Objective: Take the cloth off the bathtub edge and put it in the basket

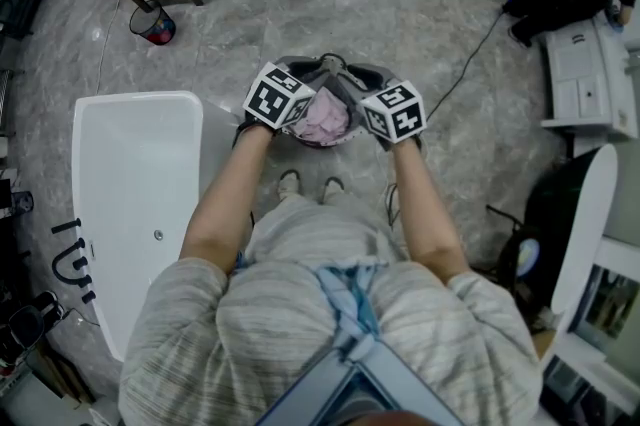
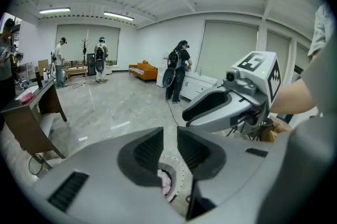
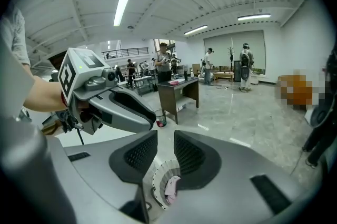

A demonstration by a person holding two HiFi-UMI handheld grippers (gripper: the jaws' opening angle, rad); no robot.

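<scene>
I am keeping the left fingers (image 2: 149, 150) only a narrow slot apart. Nothing is sitting between the ribbed pads, so they are gripping nothing. The right fingers (image 3: 190, 153) are standing the same way, with a slim gap and no hold on anything.

Straight below both sets of fingertips, the pink cloth (image 1: 325, 117) is lying bunched inside the round grey basket (image 1: 333, 64). In each gripper view I am seeing the cloth through the slot, down in the basket and clear of the pads. The two pairs are hanging side by side over the basket's rim, the left at its left side and the right at its right, both tilting downward into it.

The basket is standing on the grey marbled floor (image 1: 400, 14). Just behind the fingers, toward the person's body, the two shoes (image 1: 290, 182) are pointing at the basket. Out to the left of the left fingers, the white bathtub (image 1: 140, 204) is standing on the same floor, its near corner close to the basket. Far ahead of the fingers, several people are standing around desks in the hall.
</scene>
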